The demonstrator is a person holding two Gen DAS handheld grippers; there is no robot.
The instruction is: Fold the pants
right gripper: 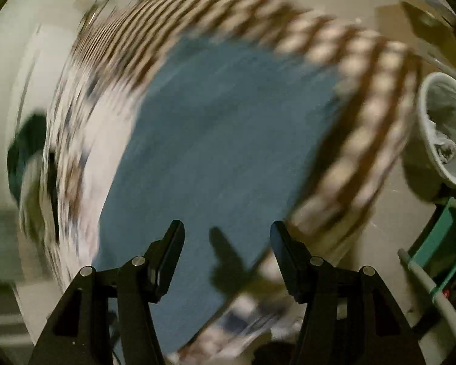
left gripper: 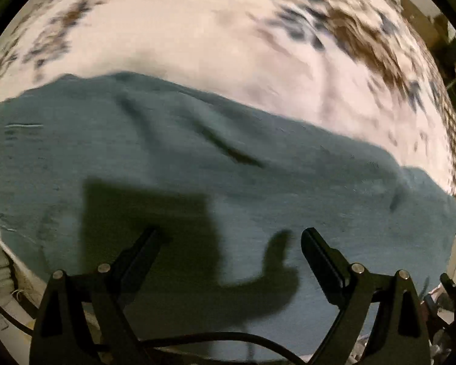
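Note:
The blue pants (left gripper: 197,164) lie spread flat on a white cloth with brown and blue patterning (left gripper: 215,36). My left gripper (left gripper: 231,235) is open and empty, hovering above the pants' near part, and its shadow falls on the fabric. In the right wrist view the pants (right gripper: 215,140) fill the middle, blurred by motion. My right gripper (right gripper: 227,228) is open and empty above the pants' near edge.
A brown-and-white checked border of the cloth (right gripper: 358,127) runs along the surface edge at right. A white bin with a liner (right gripper: 447,127) stands on the floor at far right, next to a green frame (right gripper: 440,243). A dark green object (right gripper: 27,152) lies at left.

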